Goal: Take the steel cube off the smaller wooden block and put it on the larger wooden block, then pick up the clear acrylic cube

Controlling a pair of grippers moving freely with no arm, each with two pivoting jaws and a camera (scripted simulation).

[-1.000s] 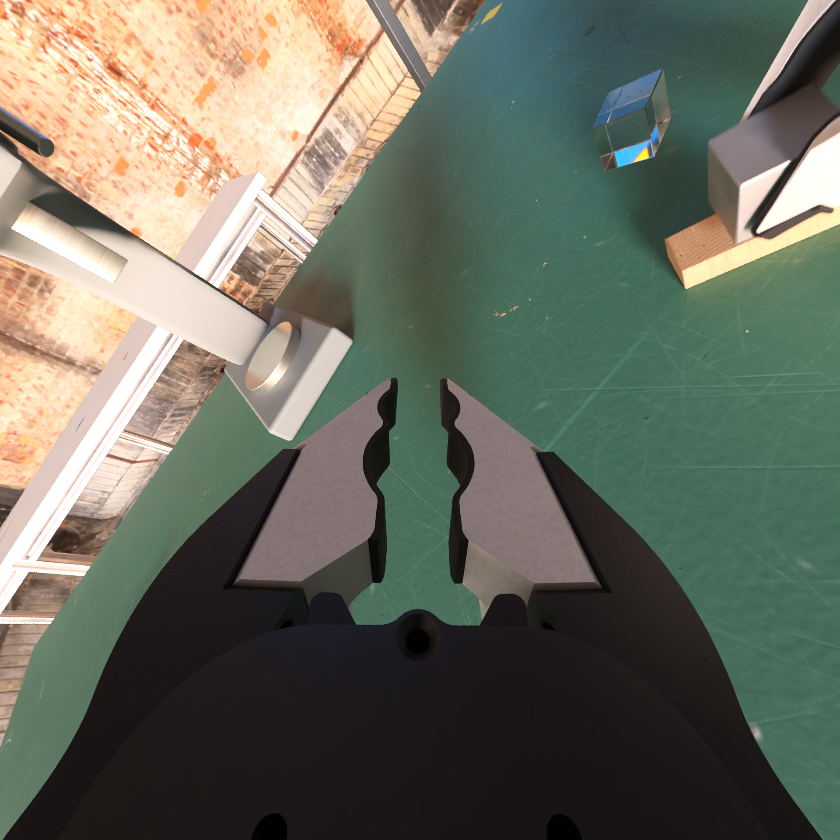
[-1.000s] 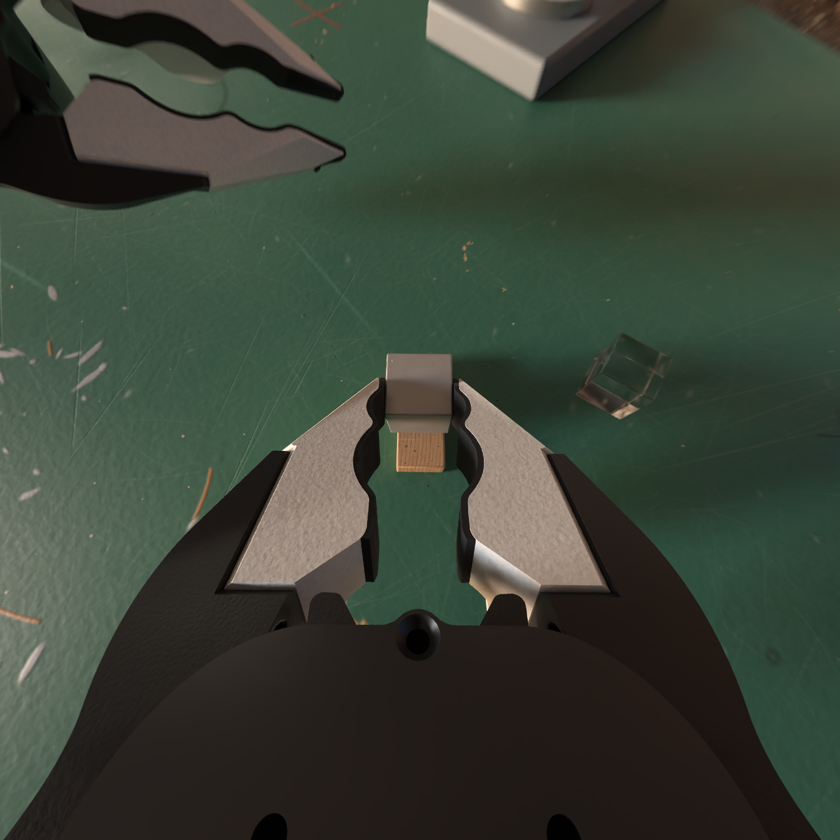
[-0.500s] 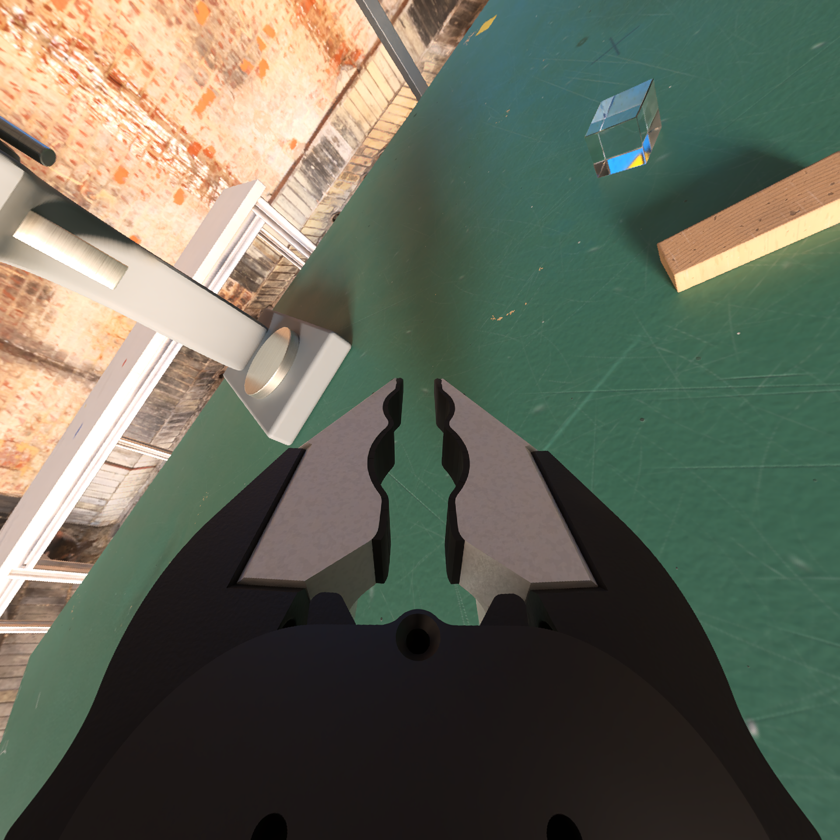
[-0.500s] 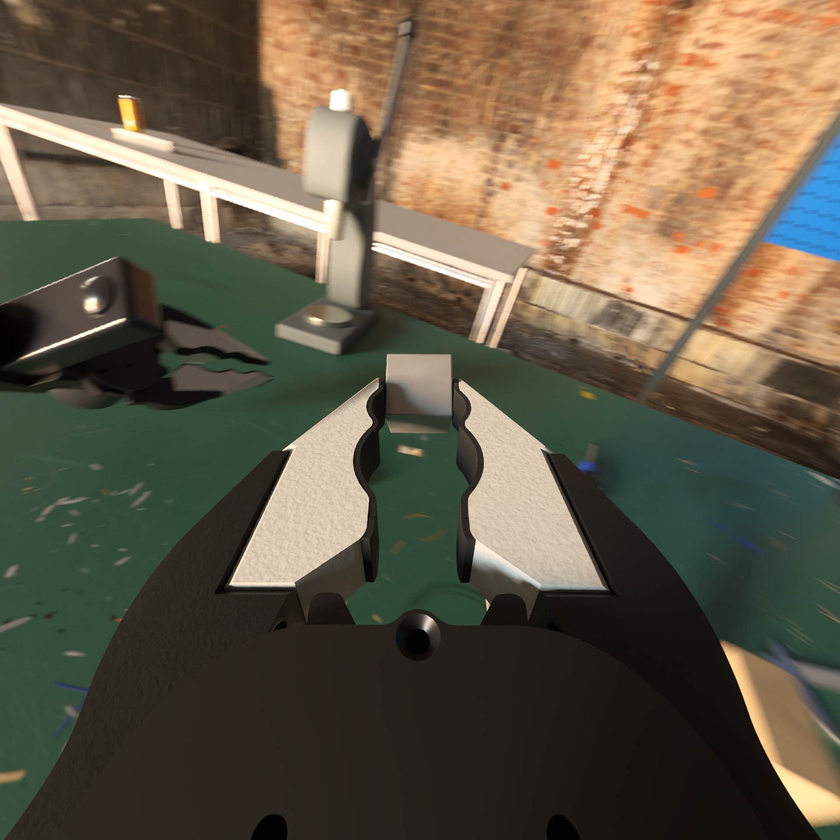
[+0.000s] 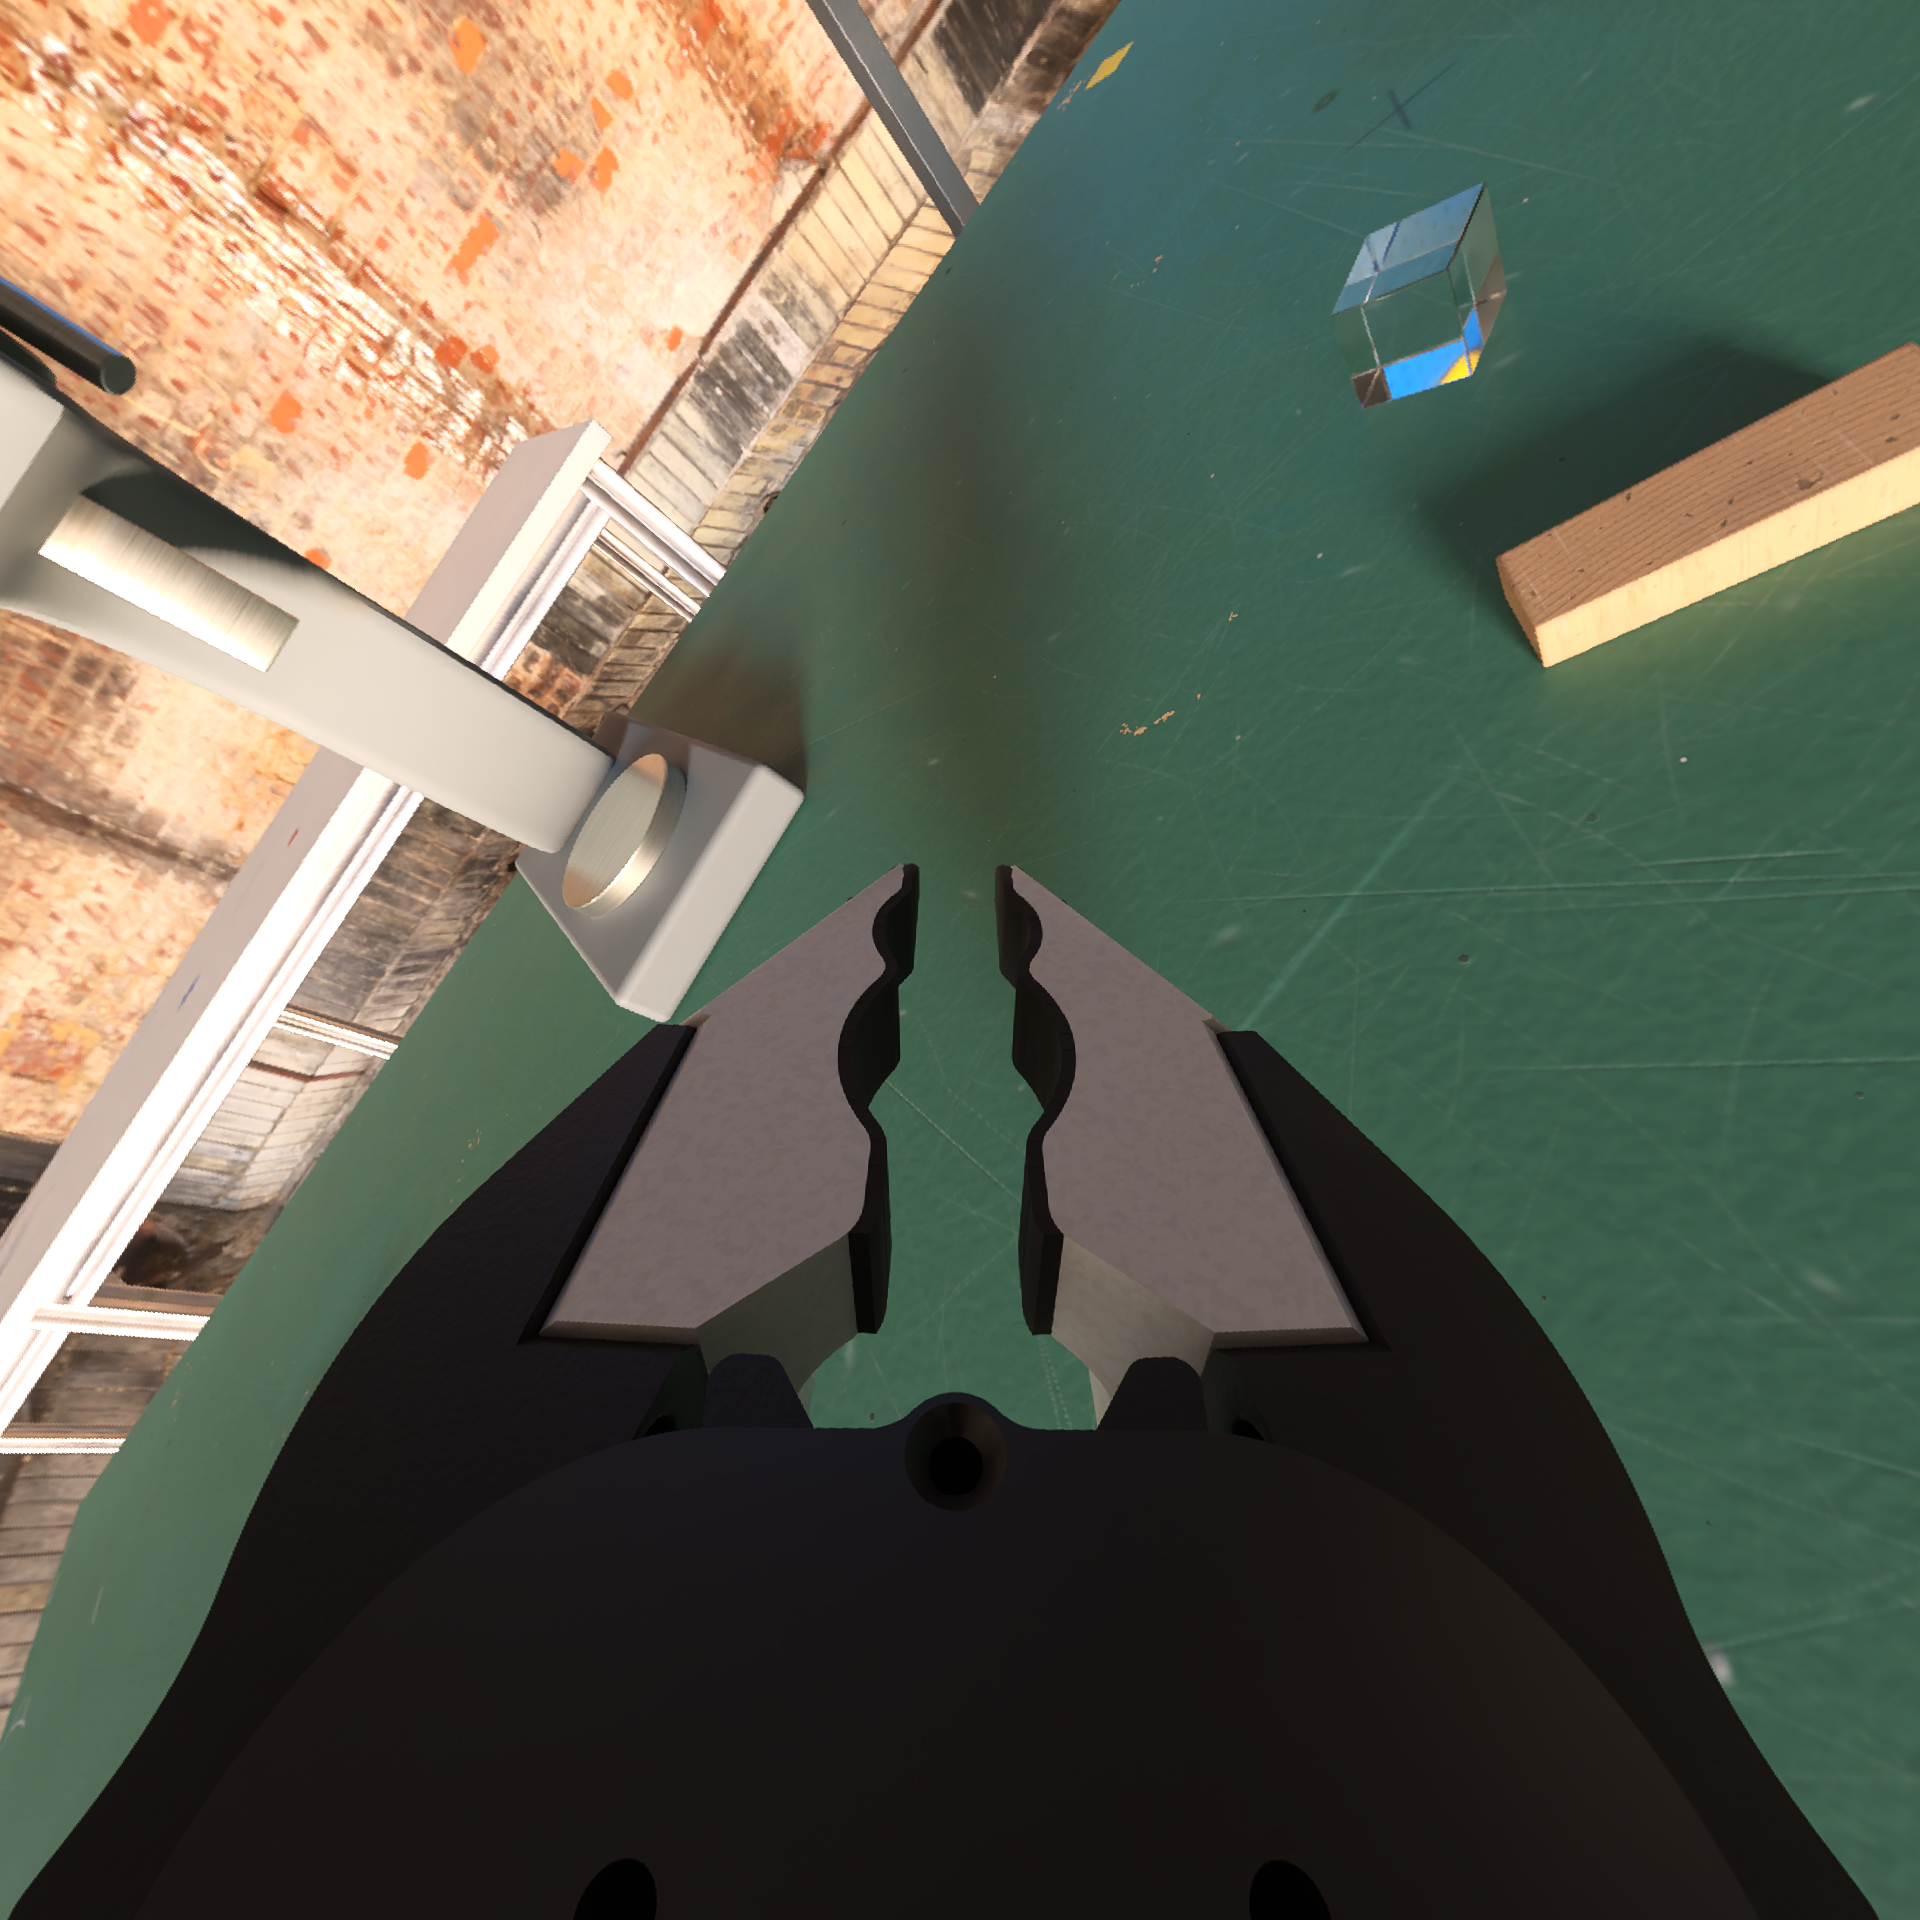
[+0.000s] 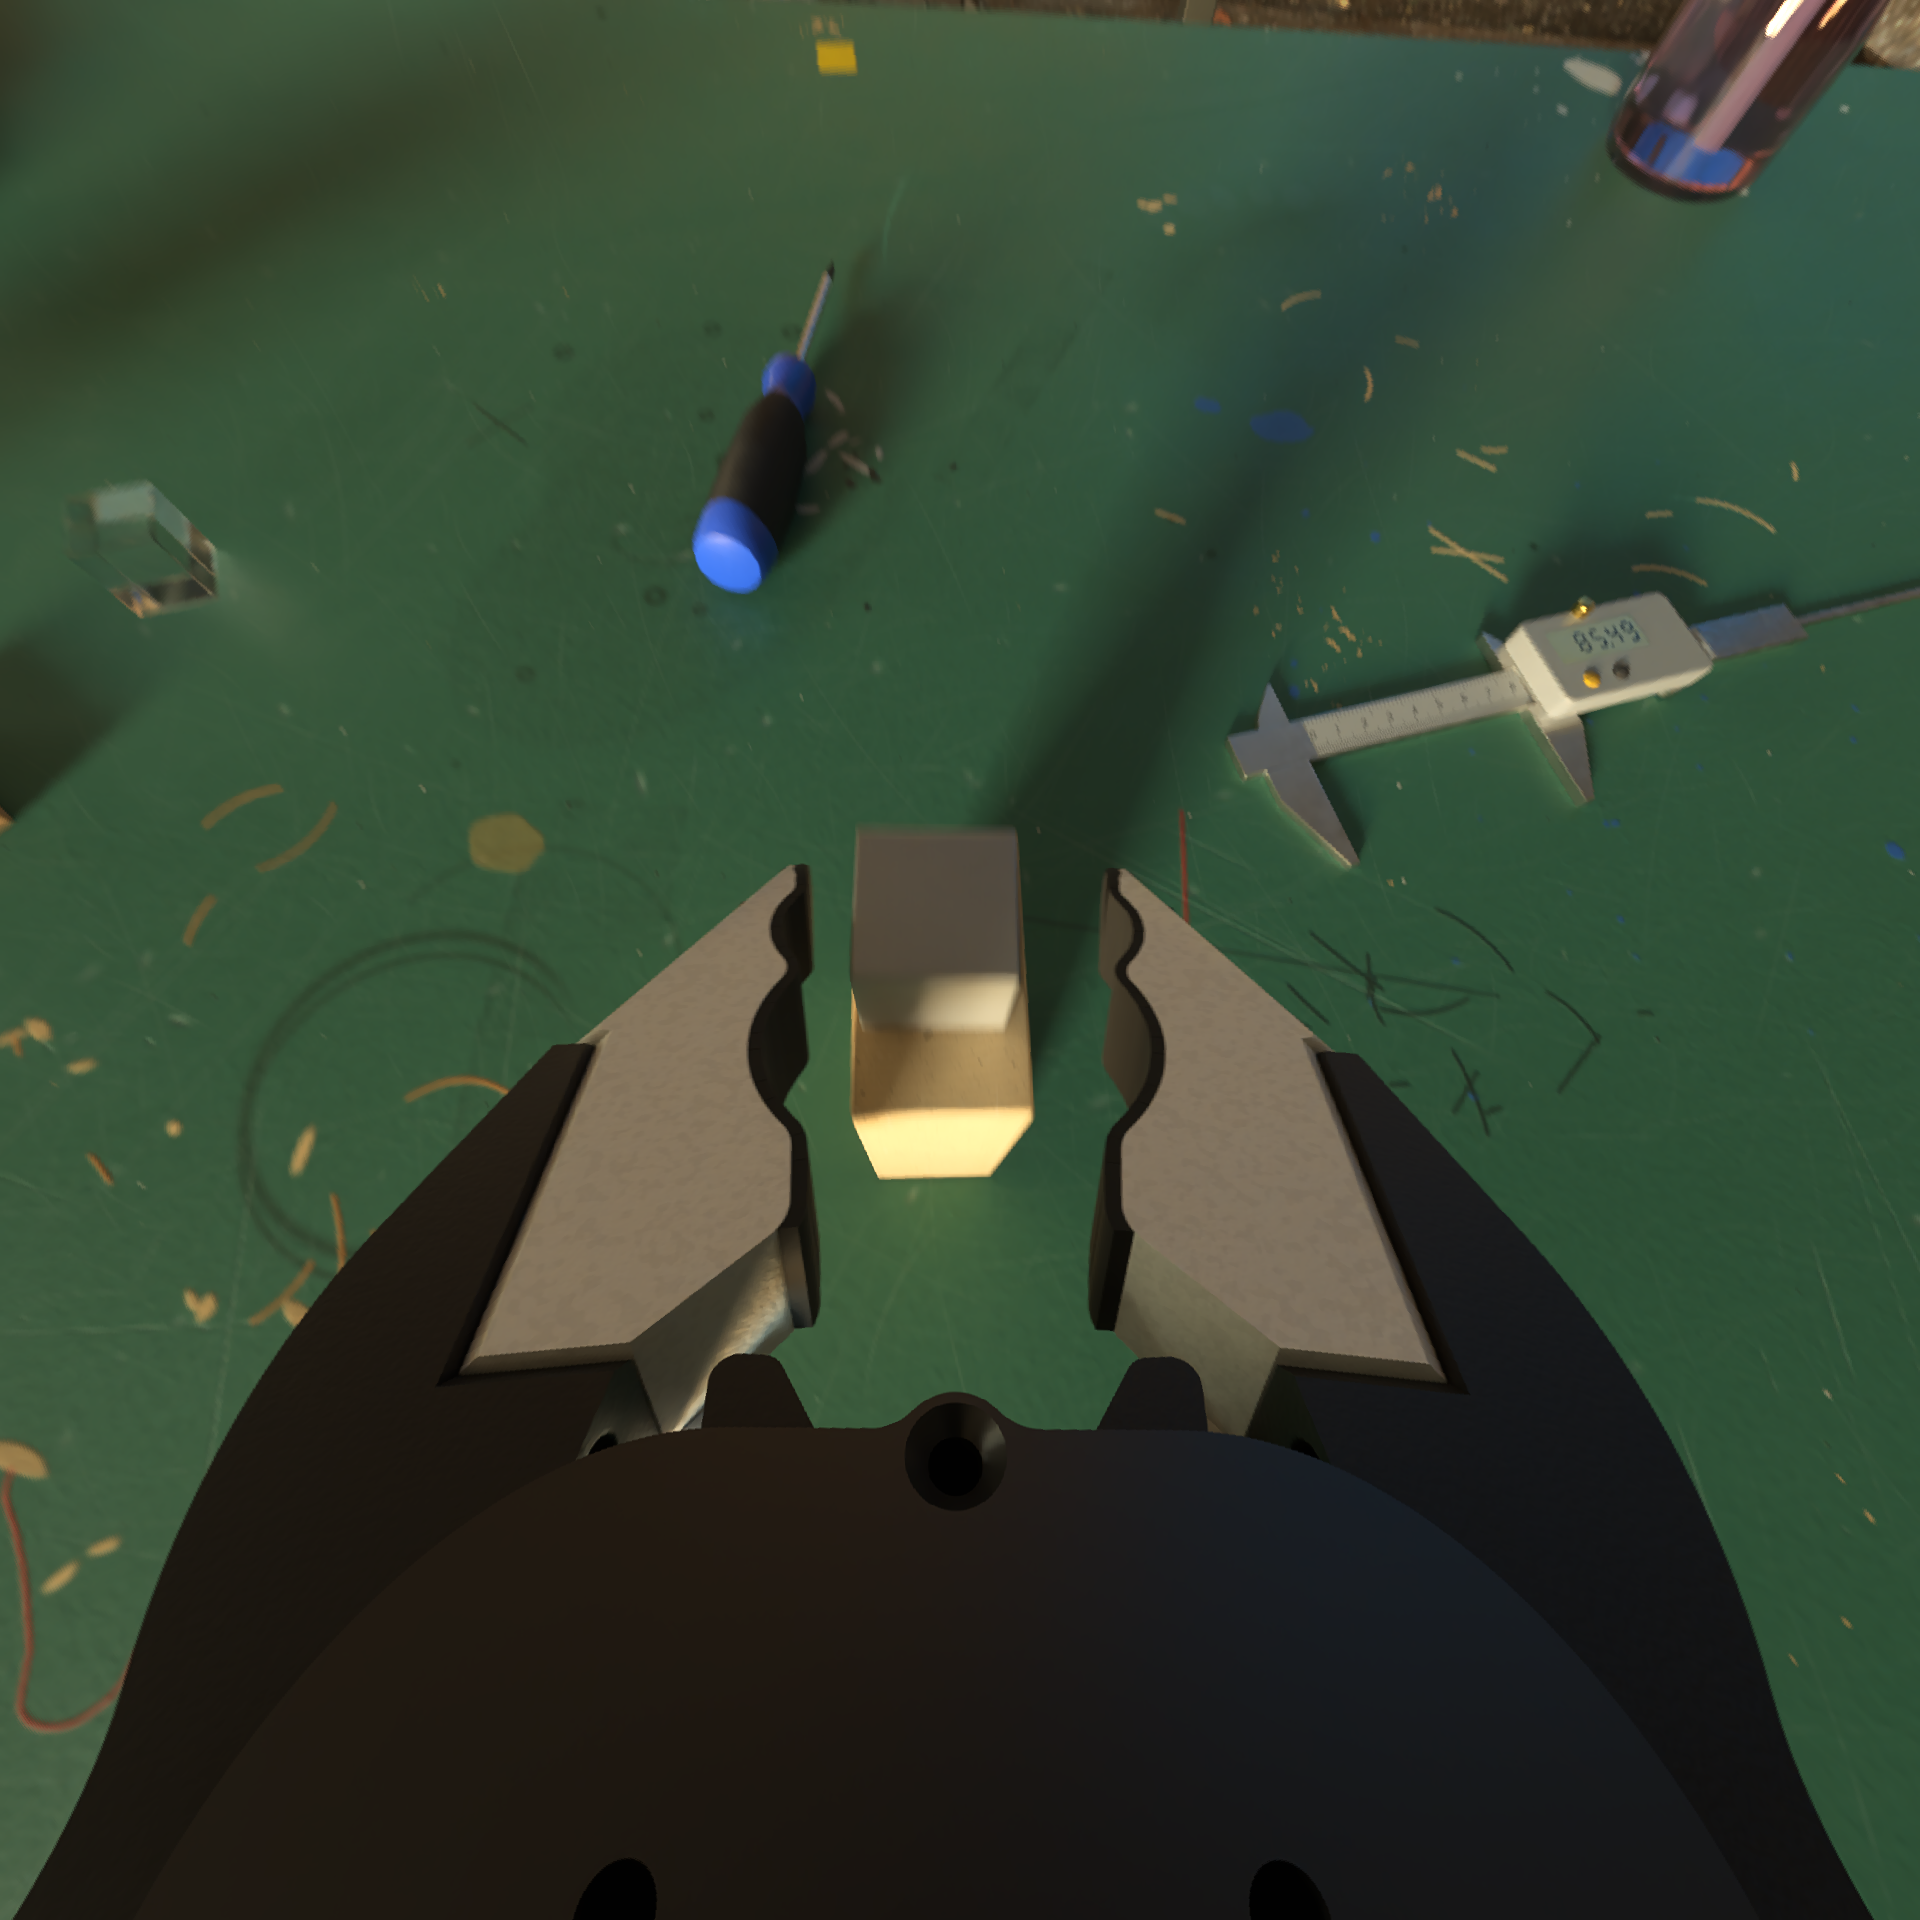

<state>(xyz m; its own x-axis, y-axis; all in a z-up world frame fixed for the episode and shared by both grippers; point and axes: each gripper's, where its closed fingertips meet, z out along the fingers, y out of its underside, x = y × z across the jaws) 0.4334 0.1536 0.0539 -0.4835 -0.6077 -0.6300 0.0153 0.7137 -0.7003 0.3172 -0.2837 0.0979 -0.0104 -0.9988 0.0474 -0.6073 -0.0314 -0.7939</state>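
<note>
In the right wrist view, the steel cube (image 6: 935,925) rests on a pale wooden block (image 6: 940,1101) seen end-on. My right gripper (image 6: 956,883) is open, with a finger on each side of the cube and not touching it. The clear acrylic cube (image 6: 145,545) lies far left on the green mat; it also shows in the left wrist view (image 5: 1418,296). Next to it there lies a flat wooden block (image 5: 1714,520) with nothing on it. My left gripper (image 5: 956,883) hovers over the mat, empty, with a narrow gap between its fingers.
A blue-and-black screwdriver (image 6: 764,468) and a digital caliper (image 6: 1558,686) lie beyond the block. A glassy cylinder (image 6: 1745,83) stands at the top right. A grey stand with a square base (image 5: 665,883) sits by the mat's left edge, next to my left gripper.
My right gripper carried the steel cube off the flat block, swung round to the other wooden block and opened, leaving the cube on it. The left gripper has barely moved.
</note>
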